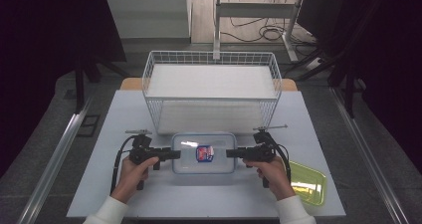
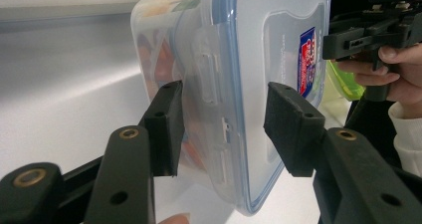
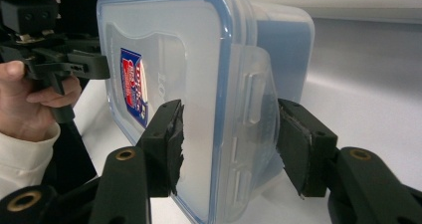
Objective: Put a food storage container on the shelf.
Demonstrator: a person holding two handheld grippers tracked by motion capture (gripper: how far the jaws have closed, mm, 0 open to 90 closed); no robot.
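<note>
1. Left gripper (image 1: 171, 154): its two jaws straddle the left short end of the clear plastic food box (image 1: 204, 153), one over the lid and one under the base. In the left gripper view (image 2: 224, 129) the lower jaw sits against the box wall, while a gap shows between the upper pad and the lid. Jaws spread around the box end, not yet pinching it.
2. Right gripper (image 1: 231, 153): mirrored at the right short end of the same box. In the right gripper view (image 3: 229, 144) both pads stand just off the box, with the side latch flap (image 3: 251, 99) between them. Jaws spread, and I cannot tell whether either pad touches.
3. Box: rectangular, translucent, rounded corners, with a blue seal line around the lid rim and a red-and-blue sticker (image 1: 204, 154) at the lid centre. It lies flat on the white table (image 1: 129, 114), lid up, between the two grippers.
4. Contents of the box: orange and reddish shapes show through the wall (image 2: 159, 64) in the left gripper view. What they are I cannot tell.
5. Wire basket (image 1: 211, 92): white, open-topped, standing just behind the box and nearly touching its far long side. Inside is a flat white lining.
6. Green tray (image 1: 307, 182): shallow, yellow-green, to the right of the box and nearer the person, beside the right hand (image 1: 272, 176). Nothing visible on it.
7. The left hand (image 1: 133, 176) grips its handle to the left of the box, white sleeves at both wrists.
</note>
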